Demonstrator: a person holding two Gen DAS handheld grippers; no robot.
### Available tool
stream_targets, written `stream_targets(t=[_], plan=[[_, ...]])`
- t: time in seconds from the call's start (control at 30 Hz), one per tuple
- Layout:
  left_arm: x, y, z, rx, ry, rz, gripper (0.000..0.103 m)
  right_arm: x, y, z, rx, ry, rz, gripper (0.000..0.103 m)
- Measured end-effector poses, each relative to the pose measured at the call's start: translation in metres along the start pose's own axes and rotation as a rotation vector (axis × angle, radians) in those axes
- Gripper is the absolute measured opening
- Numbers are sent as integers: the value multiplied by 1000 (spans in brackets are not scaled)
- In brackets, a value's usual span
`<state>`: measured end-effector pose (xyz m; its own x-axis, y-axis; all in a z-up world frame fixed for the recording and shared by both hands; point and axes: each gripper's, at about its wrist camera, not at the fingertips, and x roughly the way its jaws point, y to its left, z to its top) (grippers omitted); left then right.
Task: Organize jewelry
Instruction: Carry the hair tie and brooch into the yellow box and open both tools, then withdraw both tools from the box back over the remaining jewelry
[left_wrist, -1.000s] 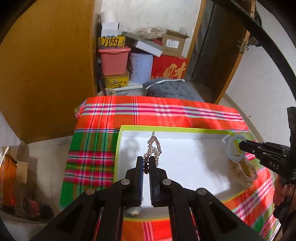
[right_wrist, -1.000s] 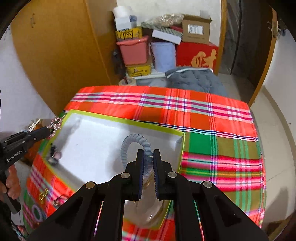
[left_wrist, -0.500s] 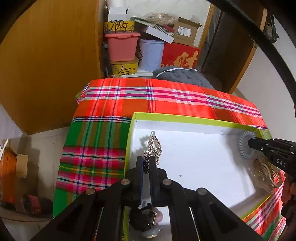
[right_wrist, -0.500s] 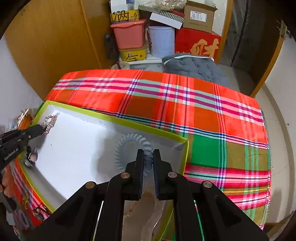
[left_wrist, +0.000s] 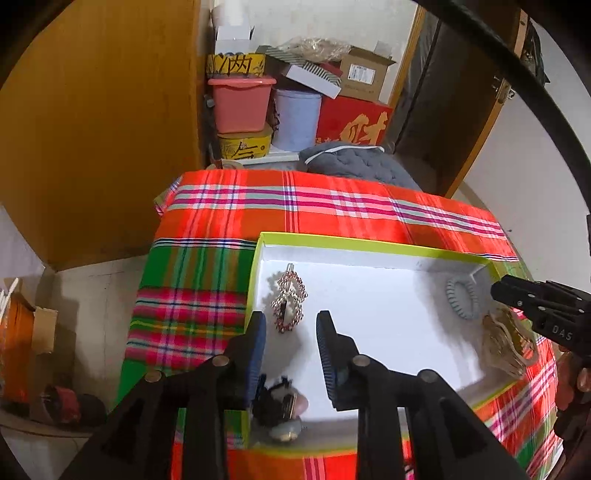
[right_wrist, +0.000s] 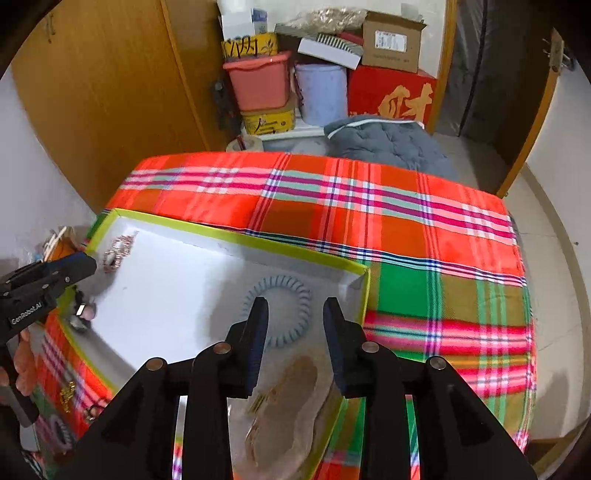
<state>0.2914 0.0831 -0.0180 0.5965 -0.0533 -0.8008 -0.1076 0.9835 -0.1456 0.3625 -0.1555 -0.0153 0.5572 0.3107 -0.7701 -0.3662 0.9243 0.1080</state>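
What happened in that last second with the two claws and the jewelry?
Both let go. The left gripper opened, leaving the rhinestone hair clip flat in the white tray; the right gripper opened, dropping the blue spiral hair tie by the tray's right corner. The tray and plaid cloth stayed put.

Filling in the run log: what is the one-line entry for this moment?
left gripper: open, above rhinestone hair clip | right gripper: open, above blue spiral hair tie | both items: lying in white tray
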Motion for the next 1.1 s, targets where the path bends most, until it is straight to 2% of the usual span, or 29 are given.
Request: stream_targets(t=[0.27, 0.57, 1.1], plan=[[-50, -7, -22, 8, -45, 4, 28, -47, 17, -38, -1, -44, 50, 32], [-96, -25, -62, 6, -65, -4, 28, -87, 36, -82, 0, -70, 89, 32], [-131, -35, -123, 23, -54, -6, 28, -119, 59, -141, -3, -58, 149, 32]])
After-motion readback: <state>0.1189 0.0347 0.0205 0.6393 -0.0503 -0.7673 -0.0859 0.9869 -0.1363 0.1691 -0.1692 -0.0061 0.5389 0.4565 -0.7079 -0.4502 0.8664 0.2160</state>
